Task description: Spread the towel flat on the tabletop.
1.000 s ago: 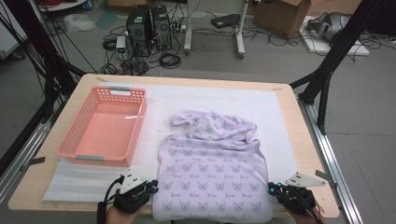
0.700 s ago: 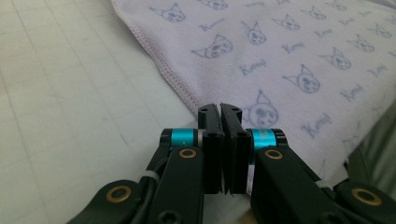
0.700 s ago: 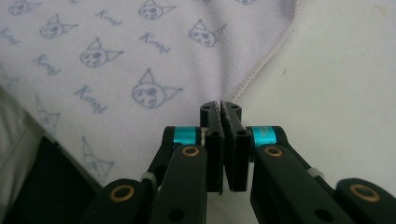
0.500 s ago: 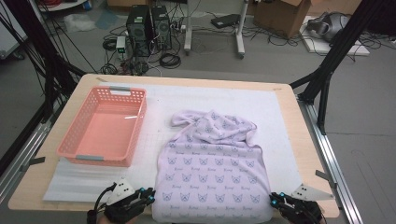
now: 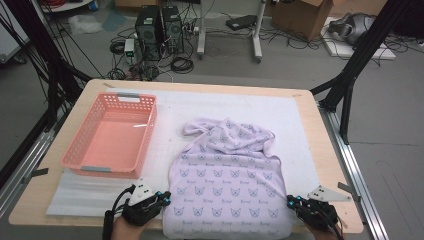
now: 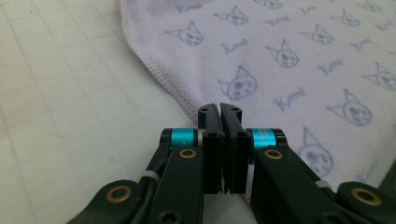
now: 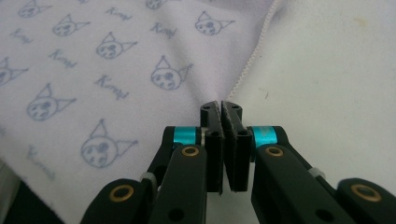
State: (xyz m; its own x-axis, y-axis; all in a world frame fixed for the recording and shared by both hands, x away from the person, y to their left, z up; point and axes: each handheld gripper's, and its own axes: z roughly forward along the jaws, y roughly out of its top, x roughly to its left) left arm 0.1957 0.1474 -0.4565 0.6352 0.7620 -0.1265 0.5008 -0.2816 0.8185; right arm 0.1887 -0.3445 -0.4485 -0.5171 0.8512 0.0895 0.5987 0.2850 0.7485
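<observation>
In the high view, a pale lilac cloth printed with small cat faces [image 5: 227, 187] is seen spread on the white gridded mat [image 5: 210, 107] that covers the light wooden table [image 5: 327, 150]. Its far end is bunched into folds, while its near part lies flat and reaches the table's near edge. A pink plastic basket with slotted walls [image 5: 111, 134] is placed on the mat to the left of the cloth, apart from it. The left gripper [image 5: 165, 199] is held at the cloth's near left edge and the right gripper [image 5: 291, 201] at its near right edge, each in a hand that enters from below.

In the left gripper view, the two black jaws are seen pressed together, having just been closing within the last moment. The left gripper [image 6: 220, 108] is set at the stitched hem of the cloth [image 6: 289, 60], with the mat [image 6: 70, 93] on its left. Whether the hem is pinched between the pads cannot be told.

In the right gripper view, the jaws are likewise clenched after just closing. The tips of the right gripper [image 7: 221, 104] are placed at the hem of the cloth [image 7: 116, 60], with the mat [image 7: 327, 70] on the right. Whether fabric is caught between them cannot be told.
</observation>
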